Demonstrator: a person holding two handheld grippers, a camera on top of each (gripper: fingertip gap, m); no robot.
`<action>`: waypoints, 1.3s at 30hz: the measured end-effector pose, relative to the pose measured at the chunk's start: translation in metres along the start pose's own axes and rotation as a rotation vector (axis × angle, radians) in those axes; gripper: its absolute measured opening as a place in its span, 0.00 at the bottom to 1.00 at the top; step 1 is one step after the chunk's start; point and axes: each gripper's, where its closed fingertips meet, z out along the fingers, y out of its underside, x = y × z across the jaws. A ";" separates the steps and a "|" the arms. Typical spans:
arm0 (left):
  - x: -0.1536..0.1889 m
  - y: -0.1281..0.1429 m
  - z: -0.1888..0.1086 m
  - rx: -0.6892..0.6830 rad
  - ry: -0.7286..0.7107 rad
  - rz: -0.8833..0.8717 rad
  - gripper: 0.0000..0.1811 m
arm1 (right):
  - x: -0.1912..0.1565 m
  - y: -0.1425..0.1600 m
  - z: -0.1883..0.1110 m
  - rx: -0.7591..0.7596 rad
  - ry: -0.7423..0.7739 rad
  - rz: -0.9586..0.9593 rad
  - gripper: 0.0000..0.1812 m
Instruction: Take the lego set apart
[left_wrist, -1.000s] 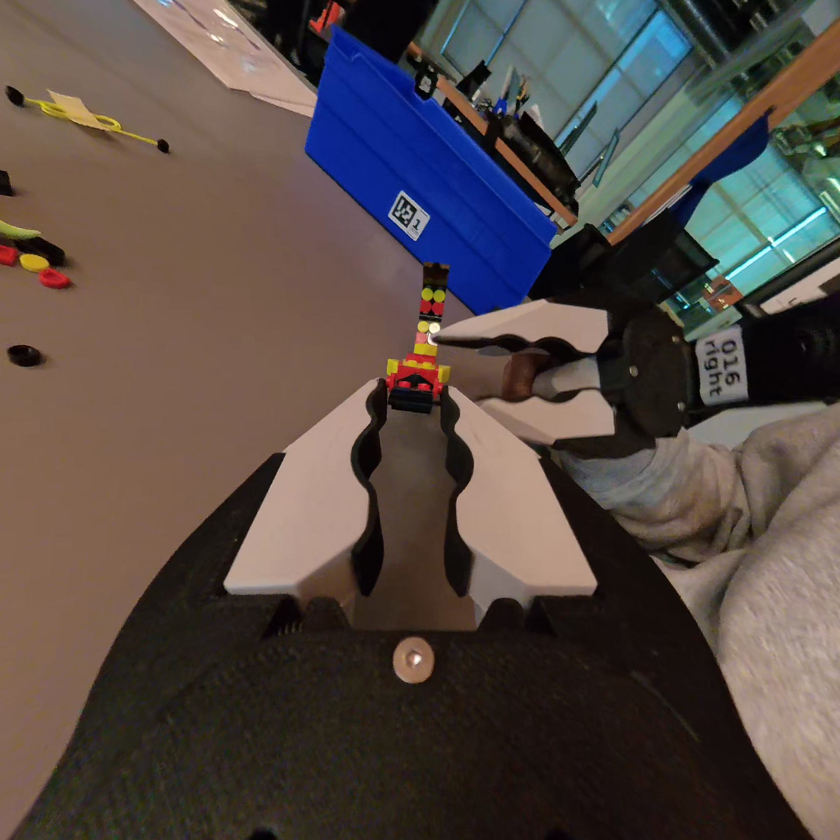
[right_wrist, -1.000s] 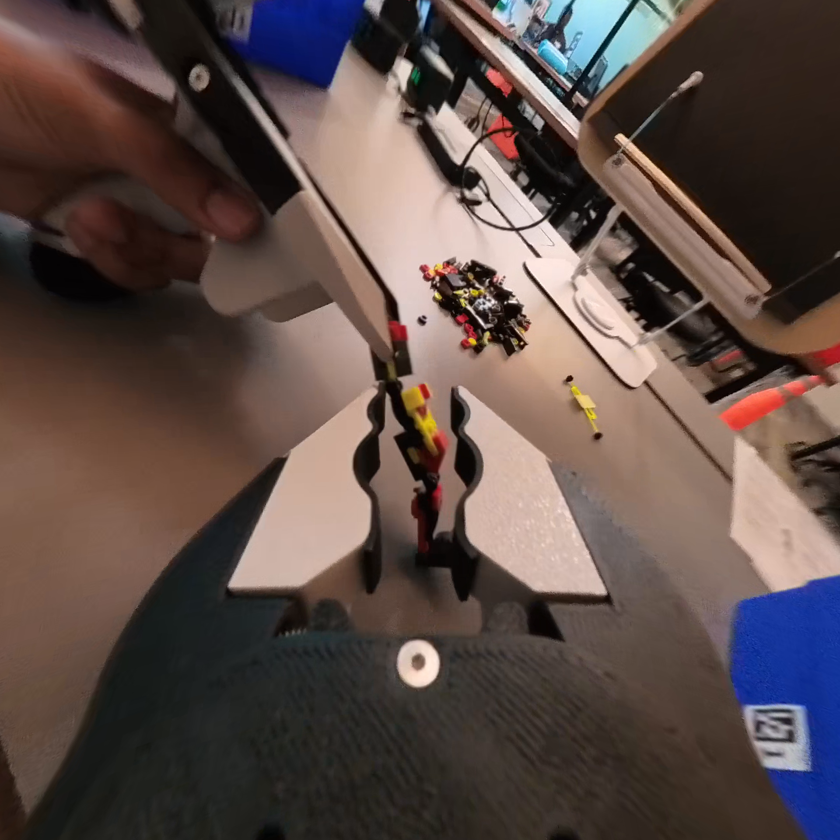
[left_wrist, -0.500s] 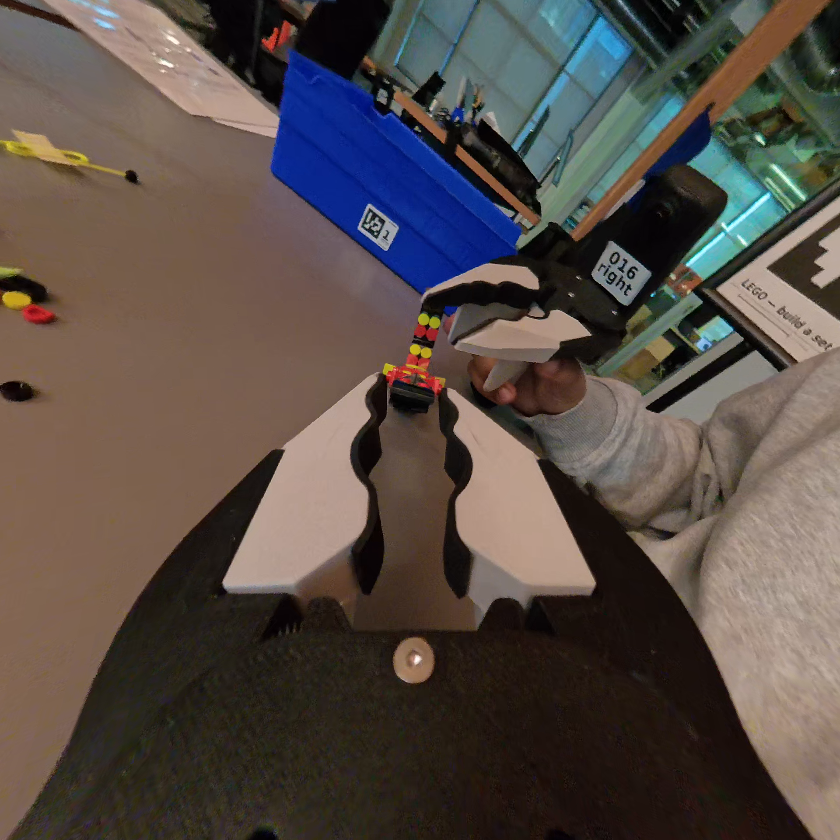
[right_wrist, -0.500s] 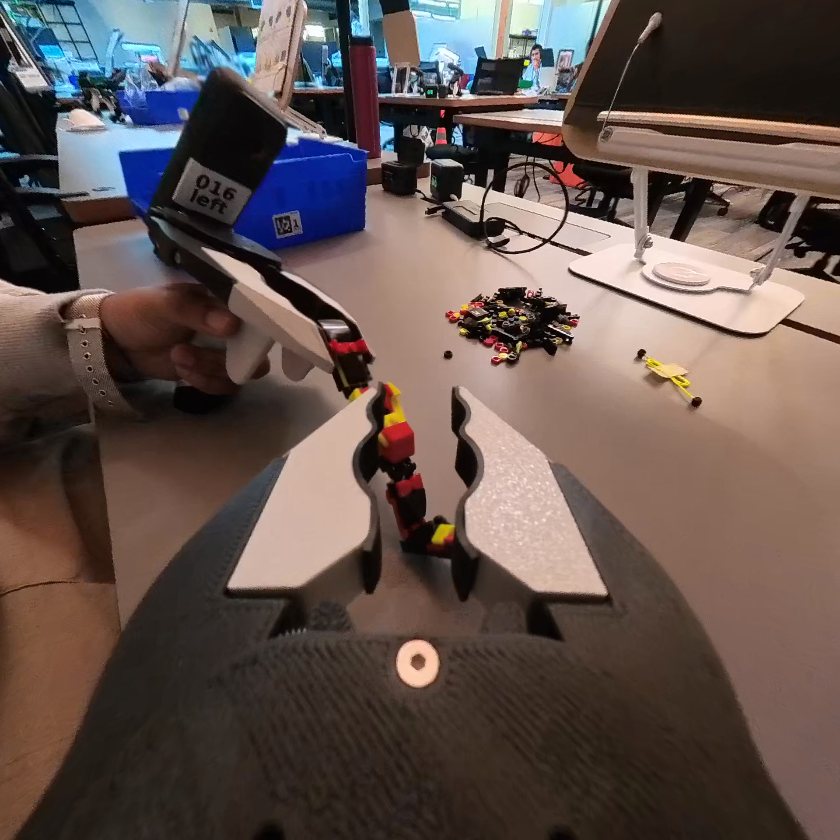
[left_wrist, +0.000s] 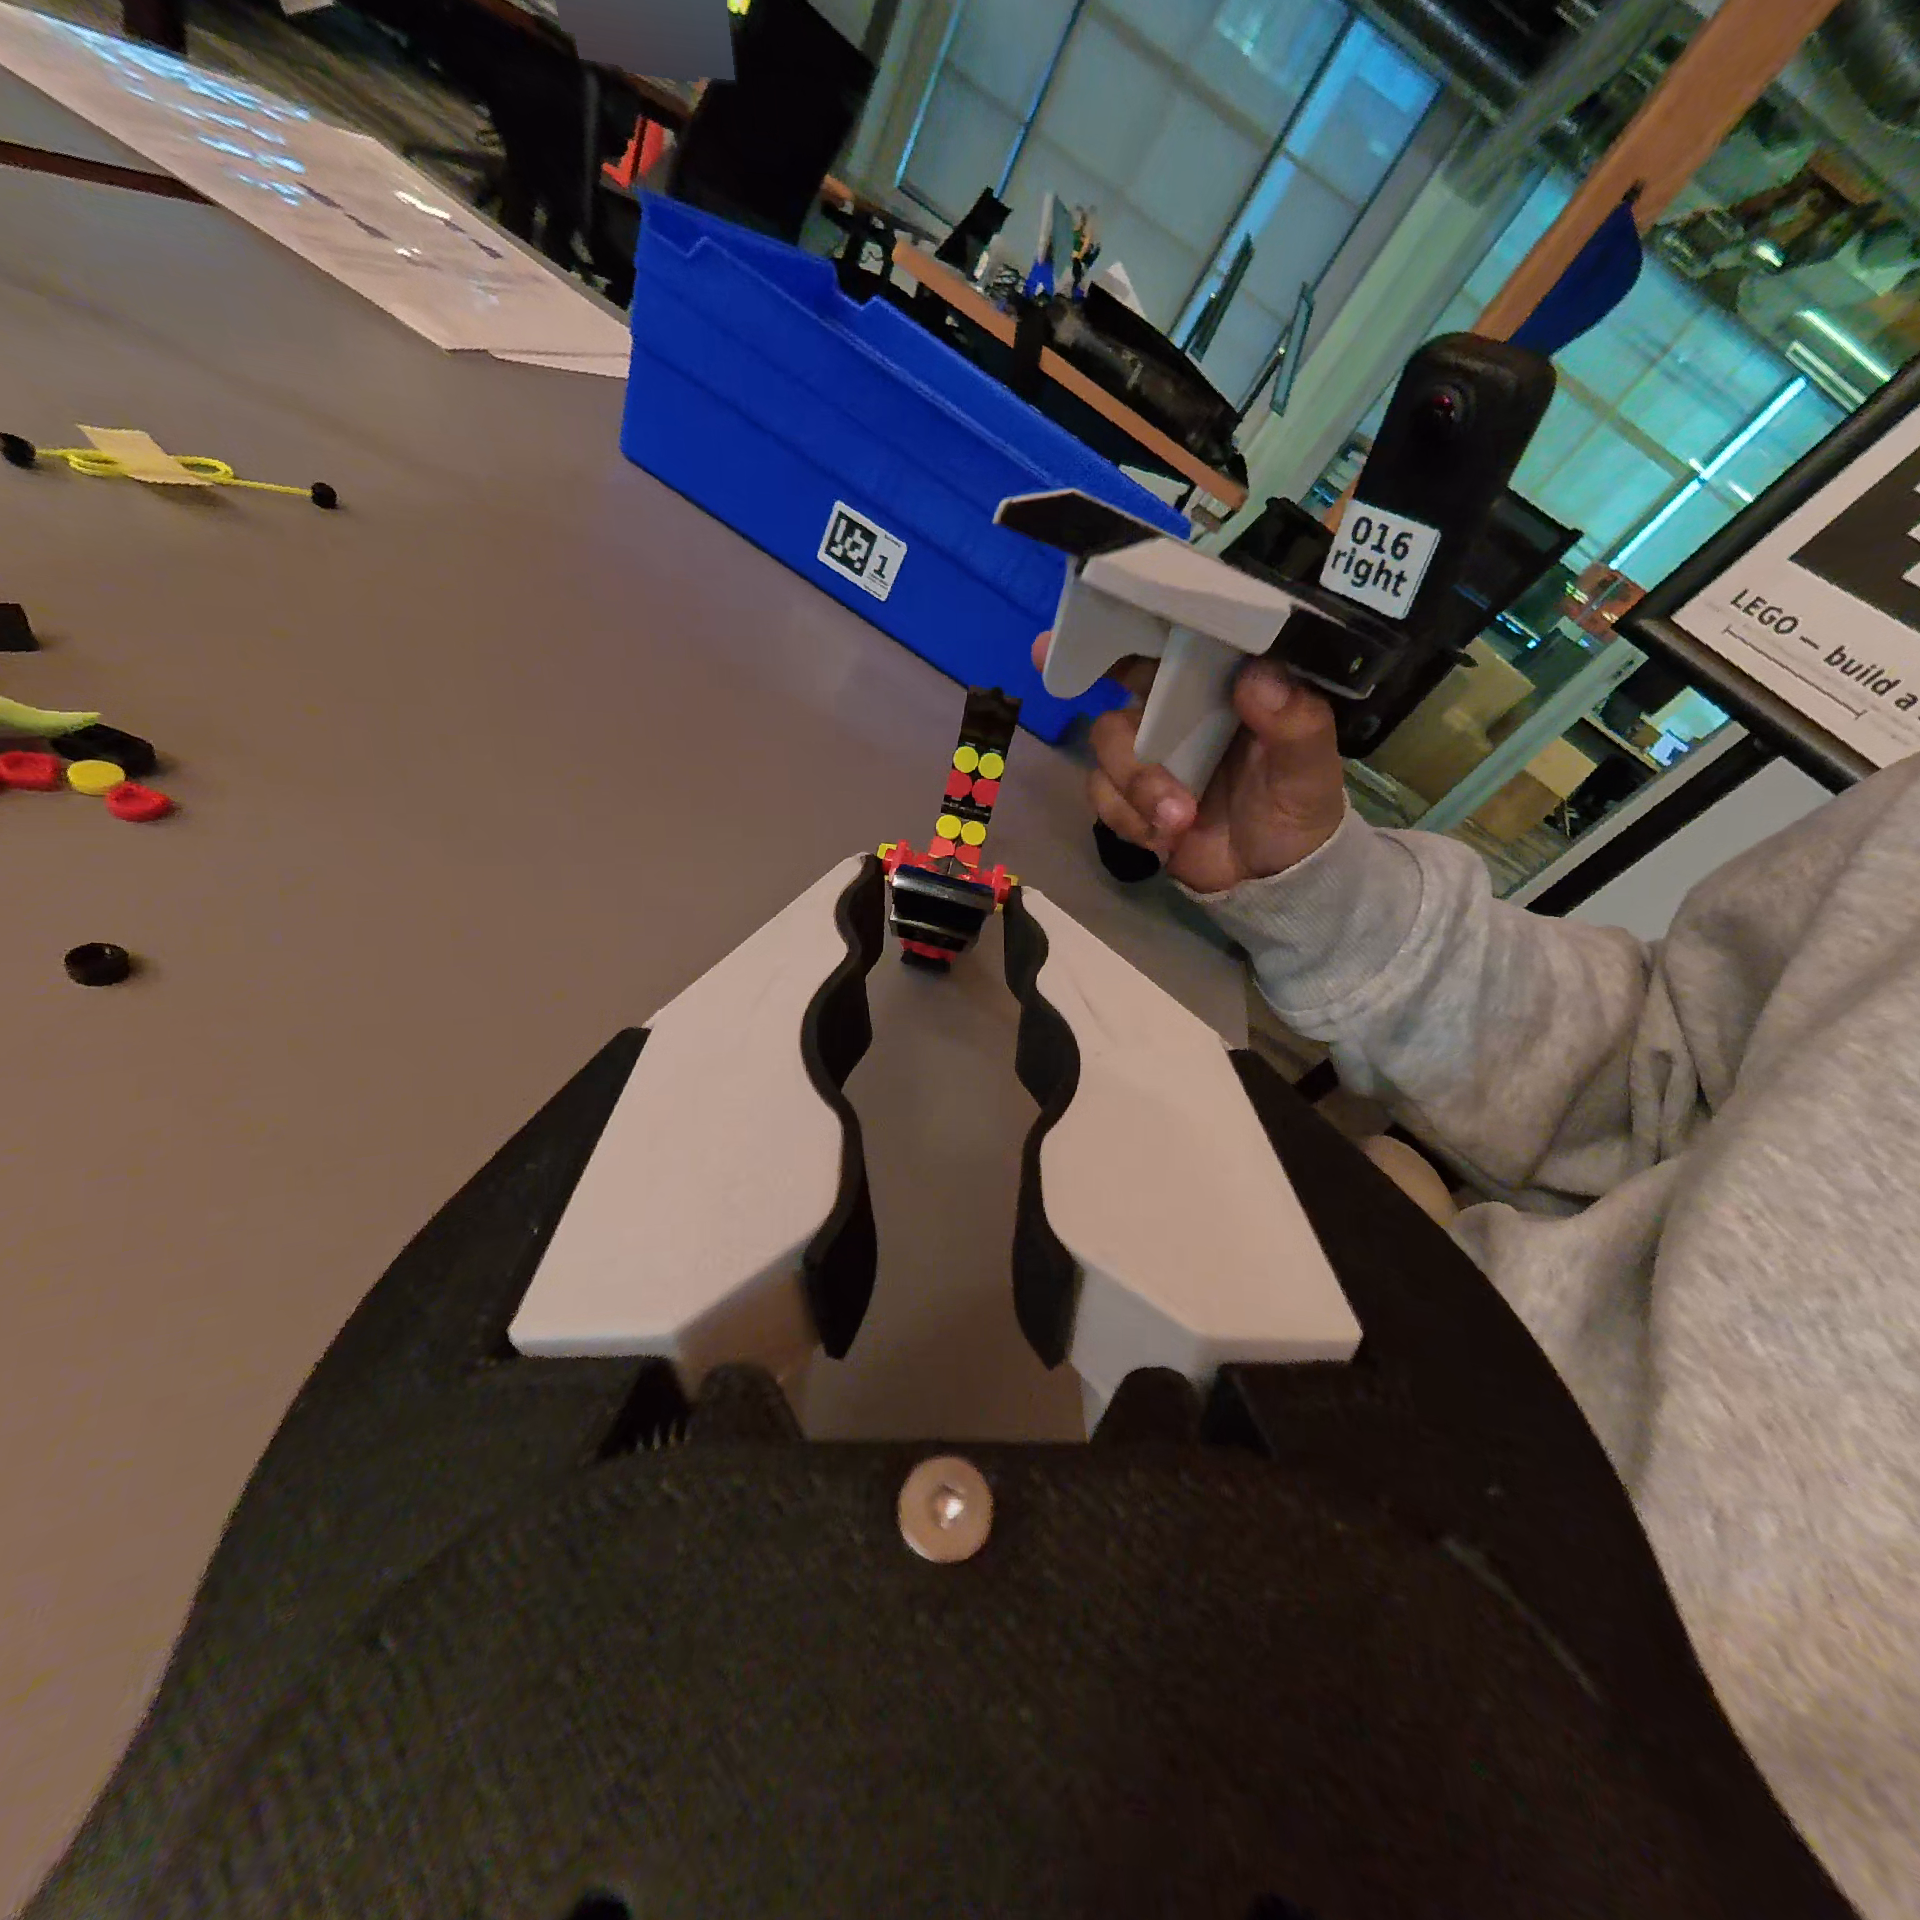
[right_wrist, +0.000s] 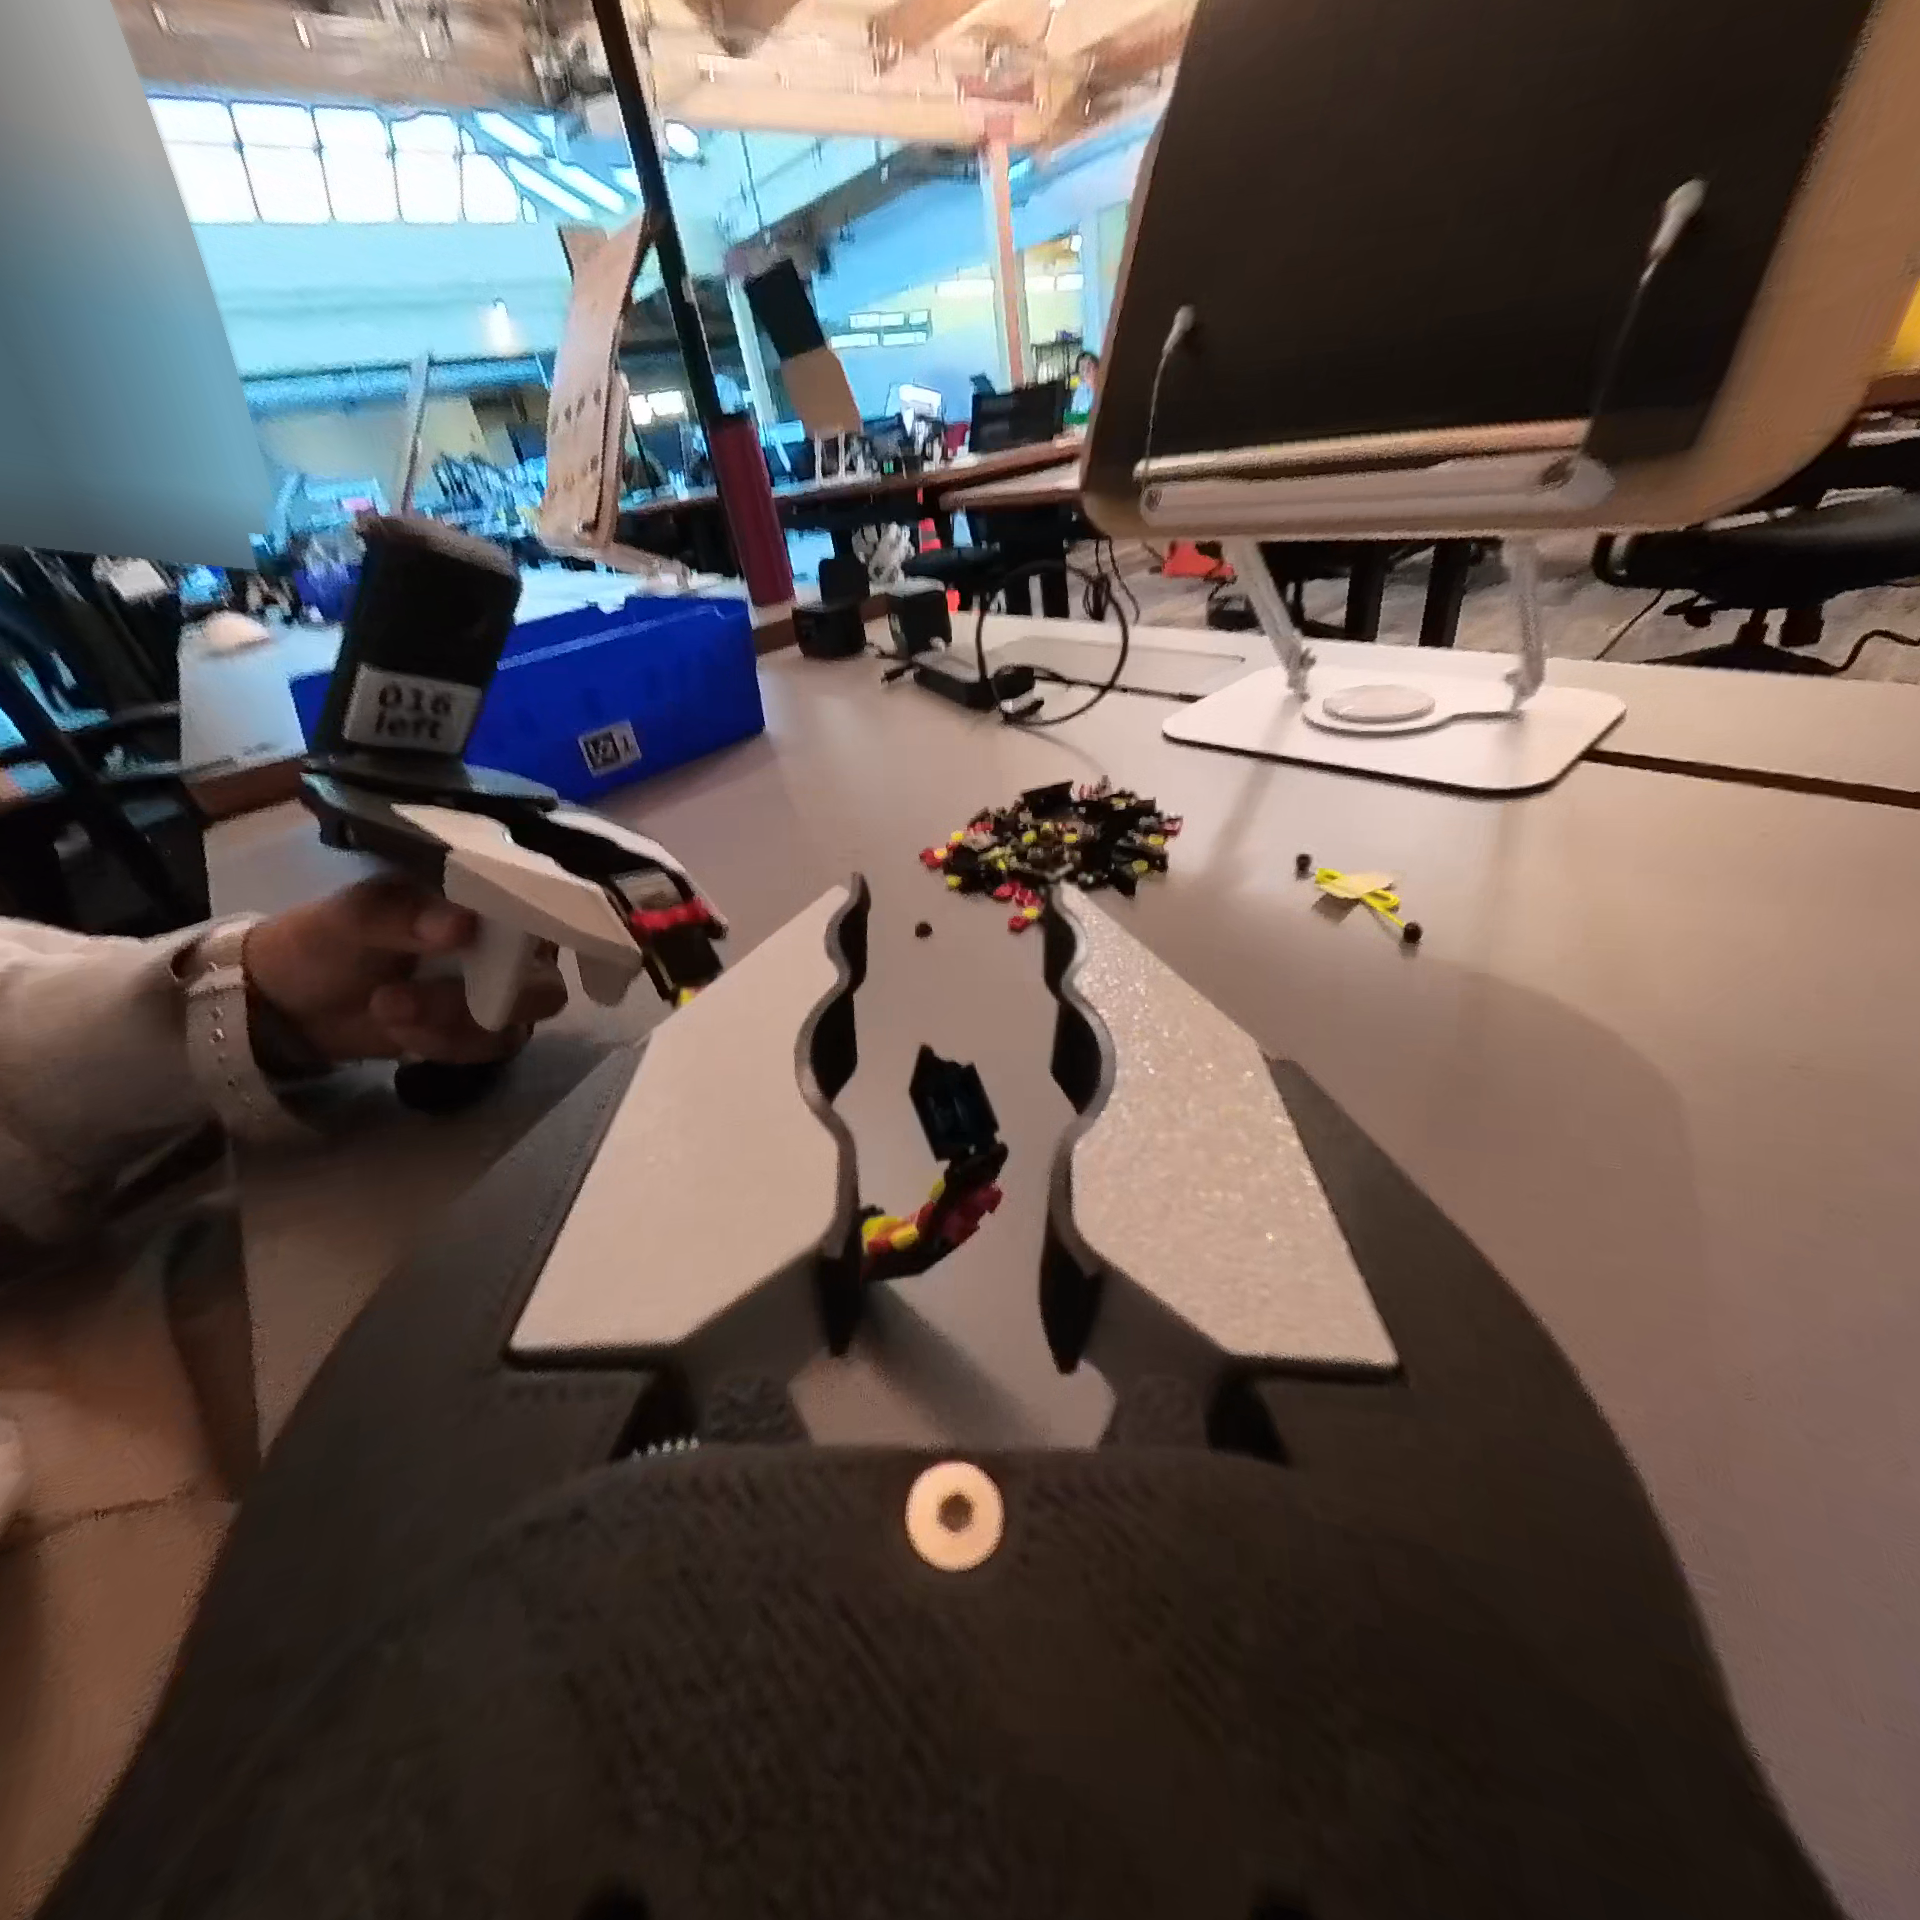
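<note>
Red-yellow-black lego set (left_wrist: 961, 831): base clamped at tips of left tongs (left_wrist: 940, 904), studded strip standing up above grey counter (left_wrist: 436, 727). Right tongs (right_wrist: 951, 925) spread apart; broken-off lego strip (right_wrist: 940, 1164) lies between them, grip unclear. Loose-brick pile (right_wrist: 1049, 842) beyond.

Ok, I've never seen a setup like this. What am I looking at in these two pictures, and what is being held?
There is no robot here. A person holds a two-finger tool in each hand, and each carries a camera looking along its fingers. One picture comes from the left tool, the other from the right tool. The left tool pinches the base of a red, yellow and black lego strip. The right tool is open; a smaller lego piece shows between its fingers, unclamped. On the grey table are a pile of loose bricks, a blue bin and a white stand.
</note>
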 end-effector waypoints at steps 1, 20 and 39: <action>0.000 0.000 0.000 0.000 -0.001 -0.003 0.12 | -0.001 0.006 0.003 -0.032 -0.002 -0.017 0.19; -0.024 0.006 -0.024 -0.100 -0.071 0.047 0.12 | 0.035 0.087 0.005 -0.526 0.145 0.086 0.02; -0.023 -0.009 -0.028 -0.115 -0.215 0.135 0.29 | -0.008 0.058 0.020 -0.282 -0.174 0.591 0.00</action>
